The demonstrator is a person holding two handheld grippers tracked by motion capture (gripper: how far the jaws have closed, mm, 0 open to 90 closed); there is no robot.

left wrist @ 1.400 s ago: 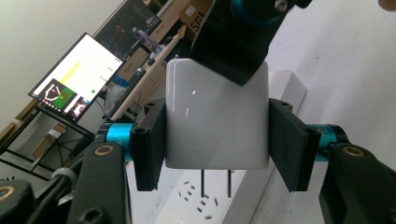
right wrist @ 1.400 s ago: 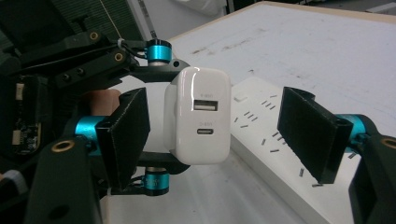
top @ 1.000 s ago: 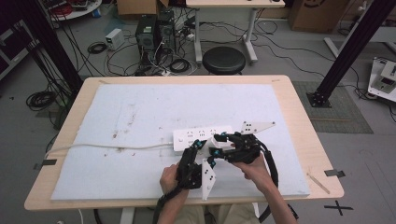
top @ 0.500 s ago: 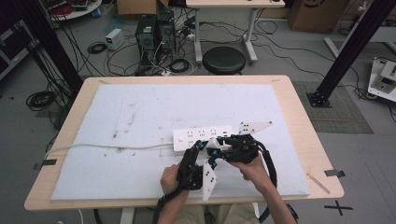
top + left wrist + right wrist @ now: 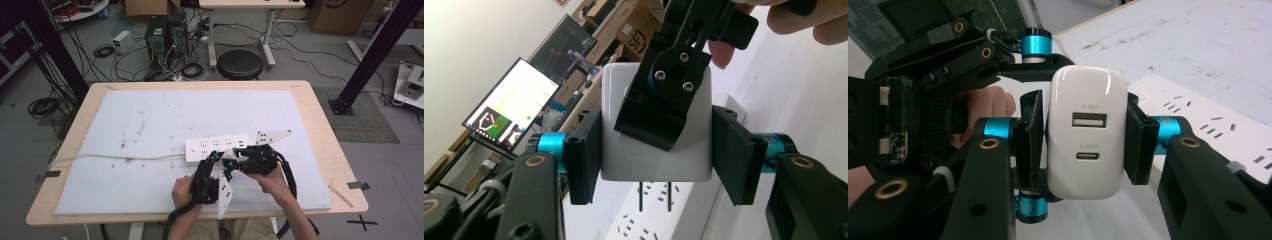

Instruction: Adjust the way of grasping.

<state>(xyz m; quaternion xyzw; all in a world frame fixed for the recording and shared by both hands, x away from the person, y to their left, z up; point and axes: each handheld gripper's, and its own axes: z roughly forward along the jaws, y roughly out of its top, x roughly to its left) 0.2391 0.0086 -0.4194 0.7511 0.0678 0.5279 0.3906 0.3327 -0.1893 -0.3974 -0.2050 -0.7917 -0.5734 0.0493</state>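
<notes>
Both grippers held one white USB charger [image 5: 1087, 132] just above the white power strip [image 5: 216, 148] on the tabletop [image 5: 320, 125]. The left gripper [image 5: 656, 150] pinched its sides, prongs pointing down at the strip; the right gripper [image 5: 1083, 140] clamped its port end.

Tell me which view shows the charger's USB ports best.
The right gripper view: the white charger faces the camera, both ports plain between the jaws. The left gripper view shows its plain side and prongs above the power strip. The high view hides it among grippers.

Even, soft light; slight blur
</notes>
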